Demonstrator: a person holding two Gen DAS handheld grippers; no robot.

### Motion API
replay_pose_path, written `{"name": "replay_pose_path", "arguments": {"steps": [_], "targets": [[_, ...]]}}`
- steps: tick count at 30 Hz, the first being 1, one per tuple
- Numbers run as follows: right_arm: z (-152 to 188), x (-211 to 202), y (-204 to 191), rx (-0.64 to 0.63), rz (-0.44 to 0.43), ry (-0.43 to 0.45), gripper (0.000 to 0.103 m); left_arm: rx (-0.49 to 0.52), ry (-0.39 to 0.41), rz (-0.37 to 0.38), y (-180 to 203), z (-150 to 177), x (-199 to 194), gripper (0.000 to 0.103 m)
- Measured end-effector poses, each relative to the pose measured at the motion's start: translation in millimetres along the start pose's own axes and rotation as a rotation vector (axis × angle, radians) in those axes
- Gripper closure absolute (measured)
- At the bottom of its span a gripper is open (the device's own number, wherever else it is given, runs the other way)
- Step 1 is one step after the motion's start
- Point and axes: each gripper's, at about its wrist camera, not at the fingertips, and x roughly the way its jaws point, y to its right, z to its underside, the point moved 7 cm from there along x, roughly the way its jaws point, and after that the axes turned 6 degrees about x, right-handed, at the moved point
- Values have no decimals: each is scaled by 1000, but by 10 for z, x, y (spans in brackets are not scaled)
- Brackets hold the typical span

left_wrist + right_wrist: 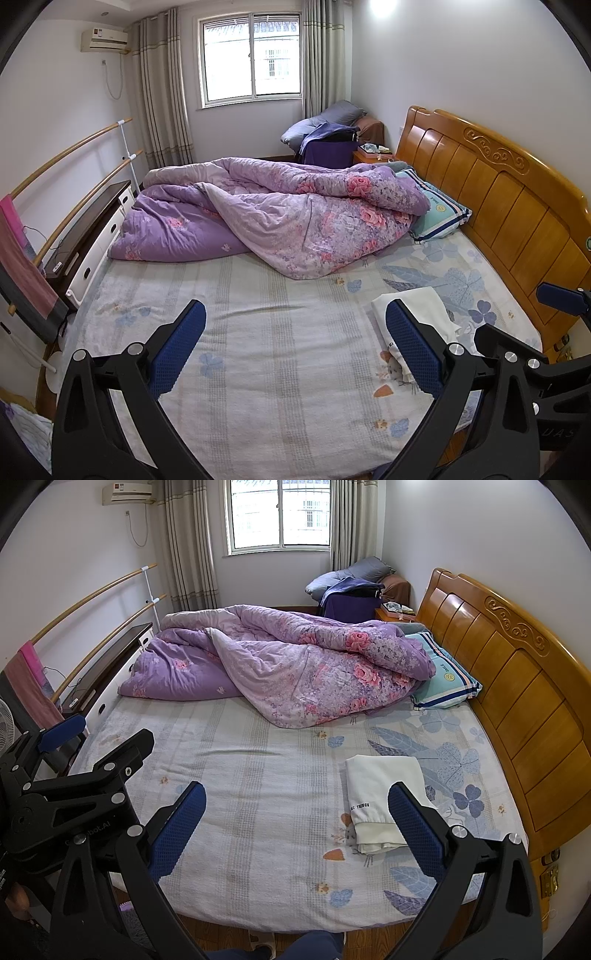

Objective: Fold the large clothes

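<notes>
White garment (pixel 384 794) lies folded at the lower right of the frame on the bed (pixel 258 812), near the headboard. Soft, light and floppy, I judge; best pinched at its corners. My left tool (pixel 295 343) and right tool (pixel 297 823) are both spread, holding nothing.

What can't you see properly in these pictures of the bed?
- White folded garment: in the left wrist view, a left gripper finger covers part of it.
- Its printed words: too small to read fully in the right wrist view.
- Pillow: partly under the purple quilt.
- What kind of garment it is: folded, cannot tell.
</notes>
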Motion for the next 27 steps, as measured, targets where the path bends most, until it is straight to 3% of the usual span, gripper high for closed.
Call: {"name": "replay_pose_path", "arguments": {"steps": [27], "targets": [[-42,31,19,-3,-2,-6,8,2,-4,6,-10,-8,25,5]]}}
